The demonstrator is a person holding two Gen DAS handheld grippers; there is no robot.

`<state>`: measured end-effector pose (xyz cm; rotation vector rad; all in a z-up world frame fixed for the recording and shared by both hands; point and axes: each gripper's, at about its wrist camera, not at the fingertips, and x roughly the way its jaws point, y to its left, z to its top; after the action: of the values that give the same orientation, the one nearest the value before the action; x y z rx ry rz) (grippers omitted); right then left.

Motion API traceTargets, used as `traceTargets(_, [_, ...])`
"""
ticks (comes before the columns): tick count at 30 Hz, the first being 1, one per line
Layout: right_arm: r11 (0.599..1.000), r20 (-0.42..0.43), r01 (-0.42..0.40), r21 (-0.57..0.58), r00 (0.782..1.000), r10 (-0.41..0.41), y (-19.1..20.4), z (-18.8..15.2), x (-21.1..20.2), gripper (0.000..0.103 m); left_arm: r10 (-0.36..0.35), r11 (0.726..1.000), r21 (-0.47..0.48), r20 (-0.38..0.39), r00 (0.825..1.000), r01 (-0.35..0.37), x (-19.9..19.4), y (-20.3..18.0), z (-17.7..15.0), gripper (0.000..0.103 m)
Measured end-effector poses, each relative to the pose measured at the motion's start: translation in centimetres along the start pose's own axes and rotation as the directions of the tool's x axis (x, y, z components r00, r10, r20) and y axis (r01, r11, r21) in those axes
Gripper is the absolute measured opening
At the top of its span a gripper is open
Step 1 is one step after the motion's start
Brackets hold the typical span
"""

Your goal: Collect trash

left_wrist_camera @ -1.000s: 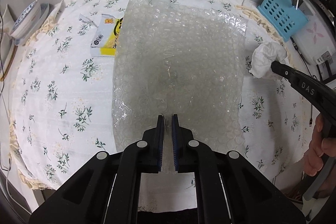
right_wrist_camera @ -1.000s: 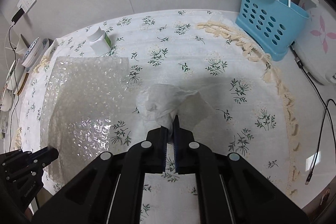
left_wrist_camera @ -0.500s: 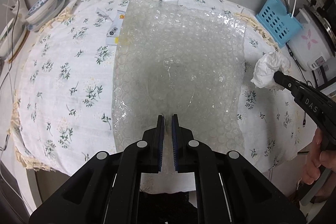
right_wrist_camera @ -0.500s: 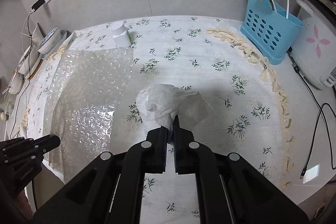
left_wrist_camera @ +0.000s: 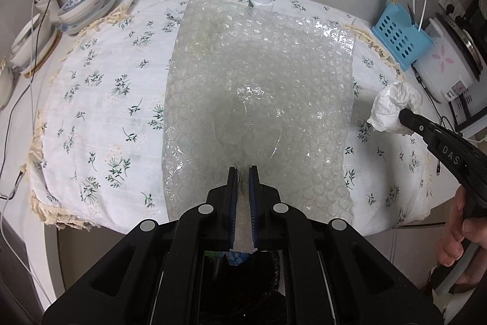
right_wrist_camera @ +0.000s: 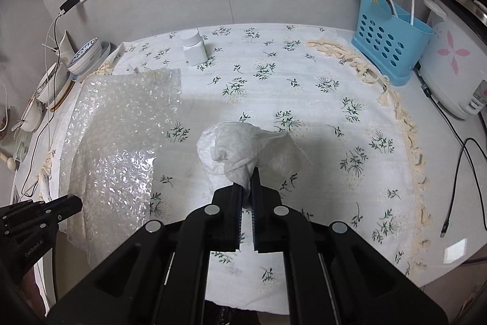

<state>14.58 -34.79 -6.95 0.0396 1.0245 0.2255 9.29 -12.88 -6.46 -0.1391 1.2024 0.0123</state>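
My left gripper (left_wrist_camera: pixel 242 172) is closed tight on the near edge of the bubble wrap sheet (left_wrist_camera: pixel 261 99); the plastic is pinched between both pads and hangs in front of the table w/ floral tablecloth (left_wrist_camera: pixel 100 99). My right gripper (right_wrist_camera: pixel 247 175) is also fully closed, on a crumpled white tissue (right_wrist_camera: pixel 243 148), held above the cloth, not touching it. Both grippers point steeply down. In the left view a hand (left_wrist_camera: pixel 459 236) grips the right tool's handle at the right edge. A white bottle (right_wrist_camera: pixel 194 49) stands at the far side of the table, a blue utensil basket (right_wrist_camera: pixel 389 41) far right, beside a rice cooker (right_wrist_camera: pixel 453 66).
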Motion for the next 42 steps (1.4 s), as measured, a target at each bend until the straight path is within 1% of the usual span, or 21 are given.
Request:
traceTargets(10, [0.999, 0.02, 0.036, 0.018, 0.999, -0.037, 2.6, -2.9, -3.0, 0.004, -0.047, 0.998, 0.039, 0.018, 0.999, 0.047, -2.1, 2.0, -2.6, 0.006])
traceTargets(13, [0.999, 0.013, 0.033, 0.036, 0.999, -0.034, 3.4, -3.8, -3.5, 0.004, -0.058, 0.997, 0.044, 0.018, 0.998, 0.057, -2.8, 3.0, -3.5, 0.006])
traceTargets(17, [0.998, 0.018, 0.053, 0.023, 0.998, -0.053, 5.1, -5.2, -4.1, 0.004, -0.07, 0.996, 0.049, 0.033, 0.997, 0.068, -3.9, 4.1, -4.7, 0.006])
traceTargets(19, [0.999, 0.01, 0.045, 0.029, 0.999, -0.046, 5.9, -6.0, -4.3, 0.004, -0.076, 0.996, 0.051, 0.034, 0.997, 0.074, -4.3, 4.6, -5.5, 0.006])
traceTargets(21, [0.999, 0.01, 0.049, 0.02, 0.999, -0.049, 6.8, -6.8, -4.6, 0.004, -0.071, 0.996, 0.061, 0.042, 0.997, 0.068, -4.7, 5.1, -6.4, 0.006])
traceTargets(24, [0.999, 0.008, 0.047, 0.007, 0.999, -0.047, 8.2, -8.0, -5.0, 0.004, -0.084, 0.995, 0.058, 0.039, 0.996, 0.082, -5.2, 5.7, -7.8, 0.006])
traceTargets(28, [0.999, 0.005, 0.048, -0.015, 0.999, -0.048, 9.9, -9.5, -5.8, 0.004, -0.083, 0.995, 0.067, 0.045, 0.995, 0.08, -5.8, 6.4, -9.4, 0.006])
traceTargets(35, [0.999, 0.014, 0.031, -0.018, 0.999, -0.031, 12.3, -12.7, -7.6, 0.004, -0.088, 0.994, 0.062, 0.054, 0.995, 0.085, -6.9, 8.1, -12.6, 0.006])
traceTargets(39, [1.0, 0.013, 0.021, -0.021, 1.0, -0.02, 13.7, -14.9, -8.3, 0.004, -0.098, 0.993, 0.068, 0.049, 0.994, 0.094, -7.5, 9.1, -15.1, 0.006])
traceTargets(42, [0.999, 0.004, 0.017, -0.029, 1.0, -0.017, 14.7, -16.7, -8.4, 0.004, -0.106, 0.991, 0.084, 0.029, 0.994, 0.103, -7.4, 9.6, -17.0, 0.006])
